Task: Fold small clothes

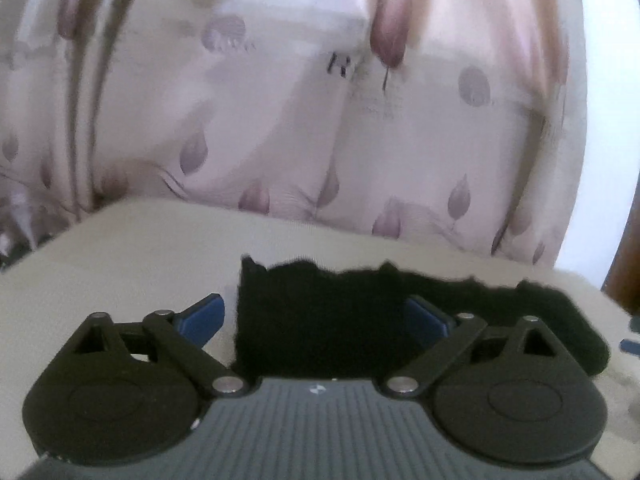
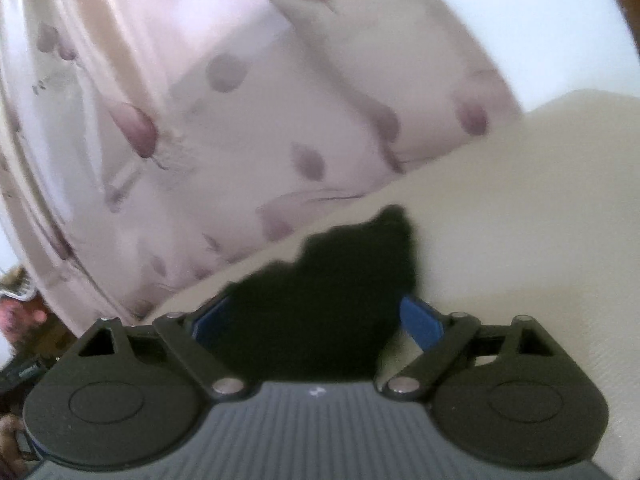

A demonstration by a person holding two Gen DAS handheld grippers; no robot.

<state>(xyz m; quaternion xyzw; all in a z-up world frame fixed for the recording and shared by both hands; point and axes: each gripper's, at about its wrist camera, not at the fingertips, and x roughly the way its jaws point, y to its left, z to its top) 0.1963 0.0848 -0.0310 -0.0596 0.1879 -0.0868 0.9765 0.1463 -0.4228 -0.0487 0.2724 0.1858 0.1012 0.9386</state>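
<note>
A small black garment (image 1: 320, 320) lies on a cream padded surface (image 1: 140, 248). In the left wrist view it stretches from between the jaws out to the right. My left gripper (image 1: 314, 316) stands wide open over its left end. The left blue pad (image 1: 204, 316) is clear of the cloth and the right pad (image 1: 424, 316) sits at its edge. In the right wrist view the black garment (image 2: 340, 280) rises to a point ahead. My right gripper (image 2: 316, 318) is wide open around the garment's near part, and the cloth partly hides its left pad (image 2: 208, 316).
A pale pink curtain with purple tulip motifs (image 1: 320, 120) hangs close behind the surface's far edge, and the curtain (image 2: 200, 120) also fills the right wrist view's upper left. A white wall (image 2: 520, 20) stands at the right. Dark clutter (image 2: 20, 320) sits at that view's lower left.
</note>
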